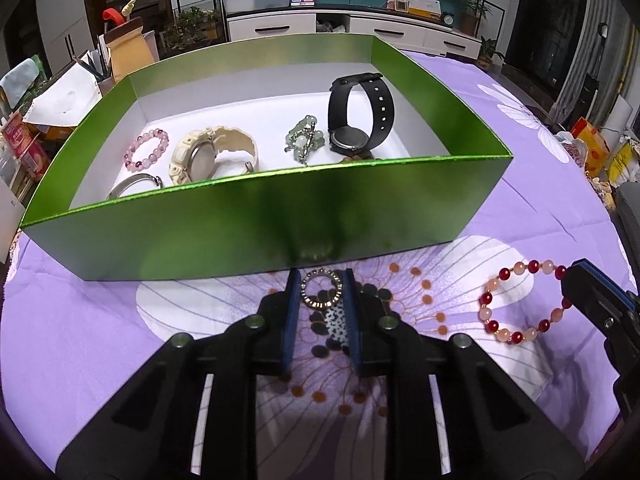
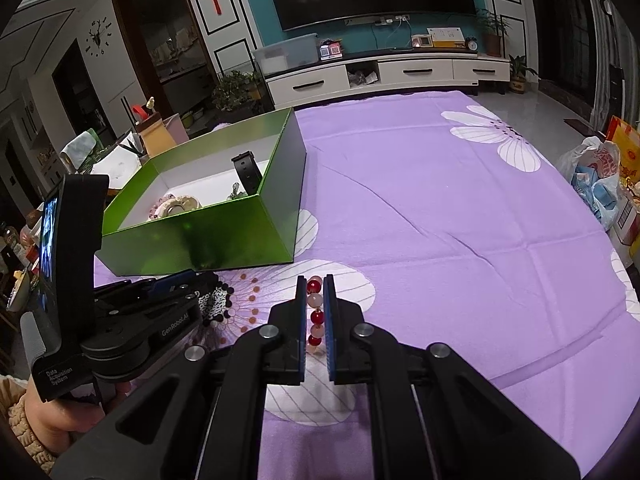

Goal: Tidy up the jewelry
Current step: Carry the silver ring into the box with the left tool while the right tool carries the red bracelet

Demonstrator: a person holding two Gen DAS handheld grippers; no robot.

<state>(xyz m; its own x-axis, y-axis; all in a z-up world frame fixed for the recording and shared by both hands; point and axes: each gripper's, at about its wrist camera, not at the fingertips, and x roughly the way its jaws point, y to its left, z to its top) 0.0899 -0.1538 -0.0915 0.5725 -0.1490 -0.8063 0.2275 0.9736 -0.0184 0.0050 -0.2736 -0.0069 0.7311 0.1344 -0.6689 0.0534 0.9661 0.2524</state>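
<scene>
My left gripper (image 1: 321, 300) held a ring-faced watch (image 1: 322, 292) in its jaws, just before the green box (image 1: 256, 216). My right gripper (image 2: 315, 312) clamped the red bead bracelet (image 2: 315, 308) on the purple-clothed counter (image 2: 440, 200).

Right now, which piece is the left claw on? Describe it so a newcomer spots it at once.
Find the green box on the purple cloth; just in front of its near wall sits the left claw. Between its blue fingers is a watch: a gold studded ring-shaped bezel with a black-and-white spotted strap. The red bracelet to its right is beads only.
</scene>
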